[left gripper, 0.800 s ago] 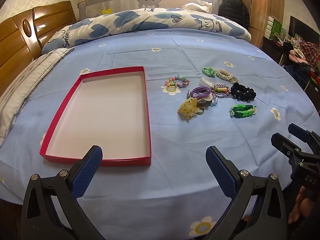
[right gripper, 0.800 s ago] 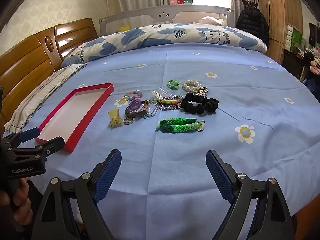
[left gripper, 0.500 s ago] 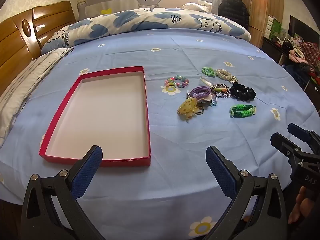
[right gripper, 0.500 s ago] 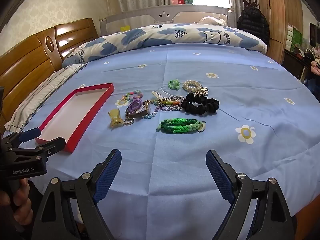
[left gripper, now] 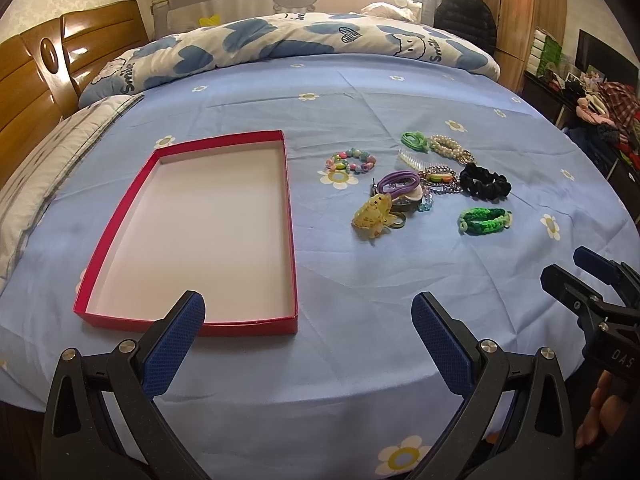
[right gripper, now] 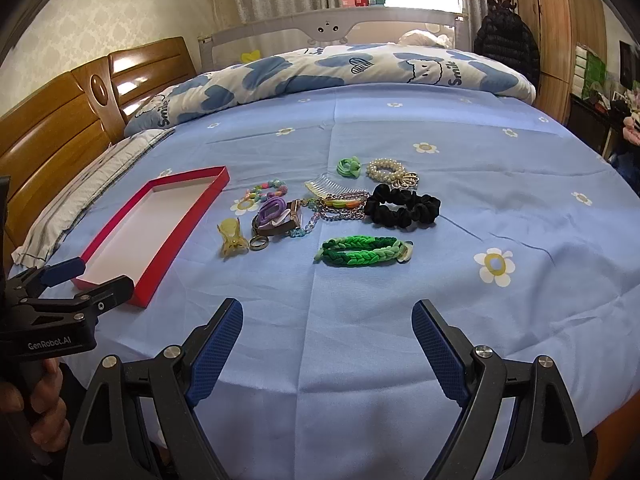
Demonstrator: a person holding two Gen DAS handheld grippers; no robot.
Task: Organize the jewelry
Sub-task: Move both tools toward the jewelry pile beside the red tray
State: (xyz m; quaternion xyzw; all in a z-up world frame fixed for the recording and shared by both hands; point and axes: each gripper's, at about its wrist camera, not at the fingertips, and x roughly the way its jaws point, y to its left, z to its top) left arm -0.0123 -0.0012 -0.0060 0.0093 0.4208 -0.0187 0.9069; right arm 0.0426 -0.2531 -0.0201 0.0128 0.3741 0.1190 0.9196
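Note:
A shallow red box [left gripper: 289, 216] [right gripper: 168, 236] with a white floor lies empty on the blue bedsheet. To its right sits a cluster of jewelry: a yellow claw clip [left gripper: 372, 214] [right gripper: 232, 236], a green braided bracelet [left gripper: 484, 220] [right gripper: 362, 252], a black scrunchie [left gripper: 484, 182] [right gripper: 402, 206], a pearl bracelet [left gripper: 446, 146] [right gripper: 386, 170], a pastel bead bracelet [left gripper: 350, 161] [right gripper: 268, 191], a purple hair tie [left gripper: 398, 182] [right gripper: 272, 208]. My left gripper [left gripper: 308, 336] [right gripper: 86, 276] stands open at the box's near edge. My right gripper [right gripper: 328, 340] [left gripper: 568, 270] stands open, short of the green bracelet. Both are empty.
A rolled blue-and-white duvet [left gripper: 304, 44] lies across the far side of the bed. A wooden headboard [left gripper: 36, 80] and a pillow [left gripper: 48, 160] are at the left. A wardrobe [left gripper: 520, 12] and cluttered shelves [left gripper: 592, 100] stand at the right. A person's hand [right gripper: 36, 404] holds the left gripper's handle.

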